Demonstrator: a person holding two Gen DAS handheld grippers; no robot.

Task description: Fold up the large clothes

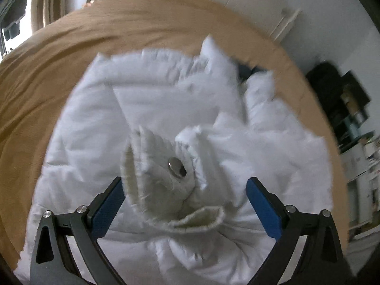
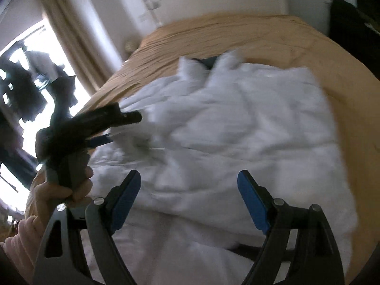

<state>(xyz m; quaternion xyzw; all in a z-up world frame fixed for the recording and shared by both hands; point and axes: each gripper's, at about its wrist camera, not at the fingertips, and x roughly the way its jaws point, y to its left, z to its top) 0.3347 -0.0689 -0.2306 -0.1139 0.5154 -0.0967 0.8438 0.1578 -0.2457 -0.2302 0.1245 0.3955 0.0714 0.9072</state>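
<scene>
A white padded jacket [image 1: 95,118] lies spread and rumpled on a bed with a tan cover [image 1: 71,47]. One sleeve end, a ribbed cuff [image 1: 152,156] with a round metal snap [image 1: 177,167], is bunched up between the fingers of my left gripper [image 1: 185,182]. Its jaws stand wide; the left blue pad is next to the cuff and the right pad is clear of it. My right gripper [image 2: 188,174] hovers open over the jacket [image 2: 237,118] with only flat fabric below it. In the right wrist view the left gripper [image 2: 123,128] reaches in from the left over the jacket's edge.
A hand [image 2: 54,190] holds the left gripper's handle. A bright window with a beige curtain [image 2: 59,35] is at the left. Dark shelving [image 1: 344,99] stands past the bed's right side. A small dark item [image 1: 247,70] shows at the jacket's far end. The tan cover [image 2: 237,35] runs to a white wall.
</scene>
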